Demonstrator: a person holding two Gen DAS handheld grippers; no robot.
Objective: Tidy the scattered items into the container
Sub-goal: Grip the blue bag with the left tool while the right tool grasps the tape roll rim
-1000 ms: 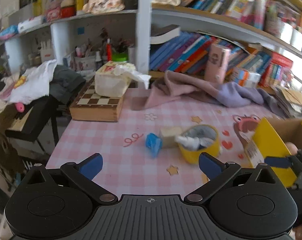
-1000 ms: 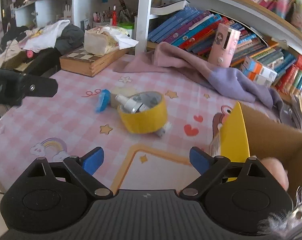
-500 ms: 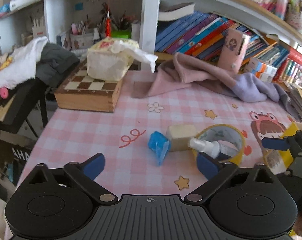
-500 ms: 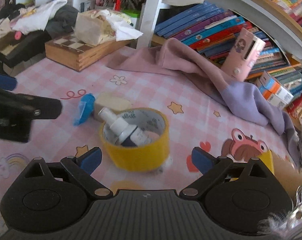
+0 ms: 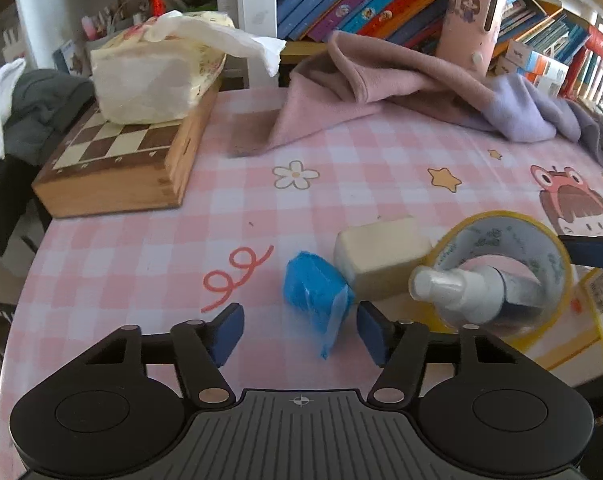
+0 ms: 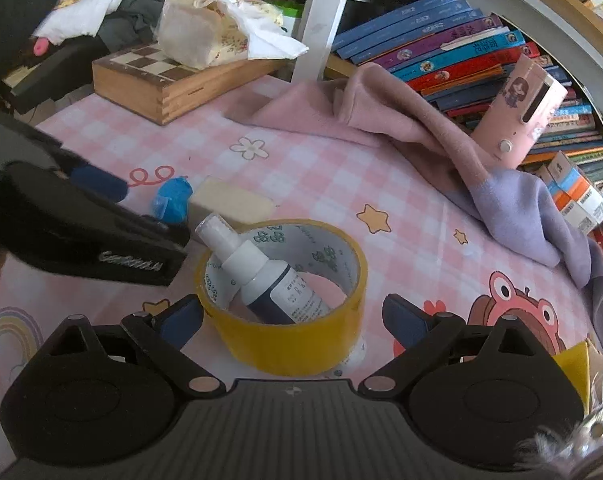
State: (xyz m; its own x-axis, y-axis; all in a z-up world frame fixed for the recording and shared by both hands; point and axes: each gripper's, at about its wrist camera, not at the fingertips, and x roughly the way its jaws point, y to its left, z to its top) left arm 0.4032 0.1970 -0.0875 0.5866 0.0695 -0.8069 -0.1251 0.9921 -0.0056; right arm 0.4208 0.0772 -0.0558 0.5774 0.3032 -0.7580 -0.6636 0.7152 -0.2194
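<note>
Tape (image 6: 285, 336), a yellow roll, lies flat on the table (image 6: 341, 184) directly between the parted fingers of the right gripper (image 6: 292, 318), neither pad touching it. That straddle suggests a grasp across the roll's width is being set up. A bottle (image 6: 261, 276) lies slanted inside the roll, its white cap resting over the far-left rim; judged, lifting the roll alone would spill the bottle out.

Left gripper (image 5: 299, 330) stands likewise with fingers apart, bracketing a blue packet (image 5: 315, 296) that sits between the tips, not yet pinched. The right pad is just beside the packet's edge; the left pad has clear space. Closing there should take the packet.

Block (image 5: 381, 254), cream-coloured, lies just behind the packet and touches the roll's left side.

Box (image 6: 573, 364), yellow-flapped, shows only at the right edge near the right gripper; presumably the container. Its inside cannot be seen.

Farther back: a pink cloth (image 5: 381, 92), a chessboard (image 5: 121, 156) bearing a tissue pack (image 5: 153, 76), and books (image 6: 441, 48).
</note>
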